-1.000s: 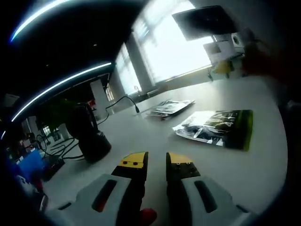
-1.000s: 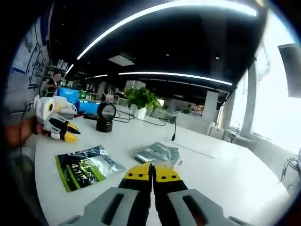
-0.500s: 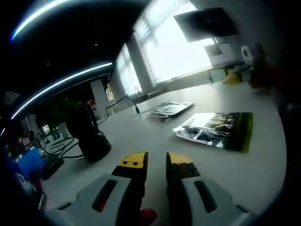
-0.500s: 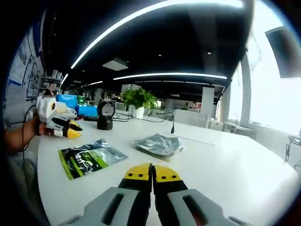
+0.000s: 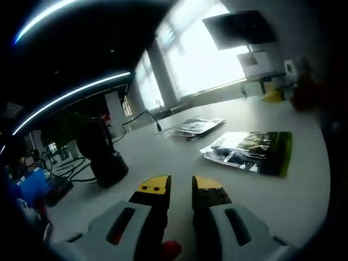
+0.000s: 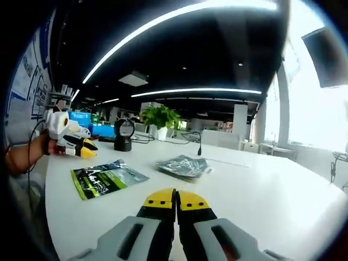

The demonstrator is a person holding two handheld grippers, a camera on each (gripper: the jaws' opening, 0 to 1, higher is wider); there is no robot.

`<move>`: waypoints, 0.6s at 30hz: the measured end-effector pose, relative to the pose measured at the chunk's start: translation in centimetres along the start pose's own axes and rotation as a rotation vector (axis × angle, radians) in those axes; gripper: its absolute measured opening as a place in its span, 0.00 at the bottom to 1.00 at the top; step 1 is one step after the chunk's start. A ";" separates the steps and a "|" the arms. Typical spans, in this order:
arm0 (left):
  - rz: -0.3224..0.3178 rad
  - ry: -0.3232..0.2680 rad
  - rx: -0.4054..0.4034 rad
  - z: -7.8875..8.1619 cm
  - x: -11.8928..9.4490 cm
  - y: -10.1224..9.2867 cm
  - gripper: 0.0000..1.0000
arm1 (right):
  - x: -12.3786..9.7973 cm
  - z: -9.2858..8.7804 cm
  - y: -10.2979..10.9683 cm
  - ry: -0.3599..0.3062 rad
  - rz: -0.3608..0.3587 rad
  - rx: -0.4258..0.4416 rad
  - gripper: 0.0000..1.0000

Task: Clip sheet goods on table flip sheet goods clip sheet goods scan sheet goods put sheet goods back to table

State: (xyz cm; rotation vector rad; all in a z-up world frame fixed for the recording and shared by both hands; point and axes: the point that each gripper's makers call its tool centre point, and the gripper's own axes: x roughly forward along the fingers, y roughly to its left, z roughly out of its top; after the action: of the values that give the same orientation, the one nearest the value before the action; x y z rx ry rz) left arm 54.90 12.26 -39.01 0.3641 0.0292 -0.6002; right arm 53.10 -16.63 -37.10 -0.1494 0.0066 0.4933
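A green and black sheet packet (image 5: 251,153) lies flat on the white table (image 5: 179,157), ahead and to the right of my left gripper (image 5: 181,185). That gripper's yellow-tipped jaws stand slightly open with nothing between them. A stack of silvery packets (image 5: 197,125) lies farther back. In the right gripper view the green packet (image 6: 106,176) is at the left and the silvery stack (image 6: 184,166) in the middle. My right gripper (image 6: 175,197) is shut and empty, hovering above the table (image 6: 261,190). The left gripper (image 6: 81,145) shows at the far left, held by a hand.
A black stand scanner (image 5: 103,155) sits on the table left of my left gripper; it appears as the scanner (image 6: 124,135) at the back. A potted plant (image 6: 160,118) and a cable (image 6: 198,145) stand behind the packets. A bright window (image 5: 201,54) lies beyond.
The right gripper's view has dropped lower over the table, with the packets now farther up the picture. In the left gripper view the right gripper has drifted right. The packets have not moved.
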 end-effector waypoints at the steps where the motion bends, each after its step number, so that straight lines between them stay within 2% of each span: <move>1: 0.000 0.001 0.001 0.0 0.0 0.0 0.08 | 0.0 0.0 0.0 0.000 0.000 -0.004 0.00; 7: -0.002 0.005 0.013 -0.1 0.0 0.0 0.08 | 0.0 -0.1 0.4 0.015 -0.016 -0.083 0.00; 18: -0.003 0.007 0.020 -0.1 -0.1 -0.2 0.08 | -0.3 0.2 -0.4 0.002 -0.039 -0.065 0.00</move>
State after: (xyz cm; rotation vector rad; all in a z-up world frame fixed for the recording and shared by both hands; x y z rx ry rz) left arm 54.73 12.15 -39.17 0.3853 0.0307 -0.6023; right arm 53.04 -17.07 -36.88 -0.2136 -0.0105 0.4548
